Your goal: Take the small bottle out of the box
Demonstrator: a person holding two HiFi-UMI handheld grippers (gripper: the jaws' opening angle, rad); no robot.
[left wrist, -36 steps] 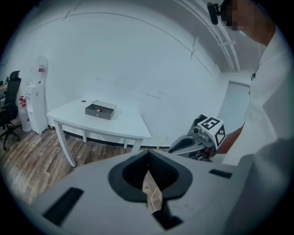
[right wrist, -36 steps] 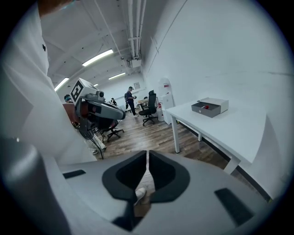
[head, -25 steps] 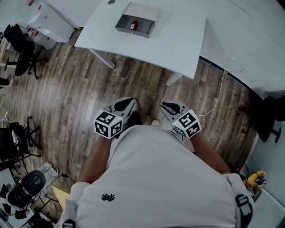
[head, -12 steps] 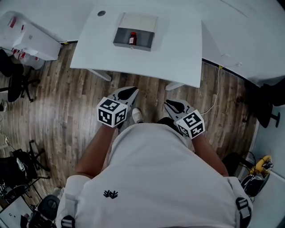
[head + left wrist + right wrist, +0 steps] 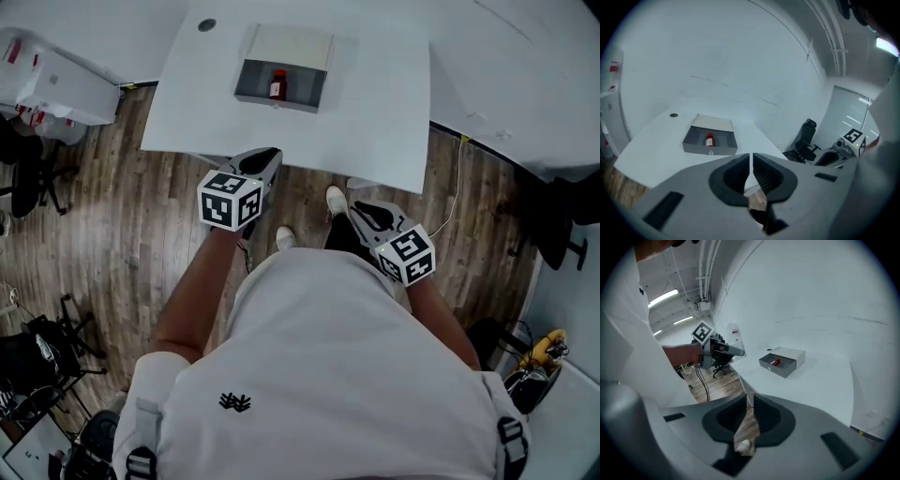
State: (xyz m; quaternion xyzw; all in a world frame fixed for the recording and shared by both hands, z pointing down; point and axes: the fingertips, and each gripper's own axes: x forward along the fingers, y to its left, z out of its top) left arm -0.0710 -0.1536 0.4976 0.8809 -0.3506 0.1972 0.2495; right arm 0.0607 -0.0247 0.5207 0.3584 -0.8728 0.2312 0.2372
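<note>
On the white bench (image 5: 375,112) the small red bottle (image 5: 277,84) lay untaken in the grey box (image 5: 251,92). The right tool (image 5: 360,213) hung closed and empty. The left tool (image 5: 266,157), also empty, had just been opening a crack.

The white desk (image 5: 375,112) was brightly, evenly lit and nearly washed out. Ceiling strip lights (image 5: 663,297) were seen far left of it. Both gripper views were bowed and darkened at the edges.
</note>
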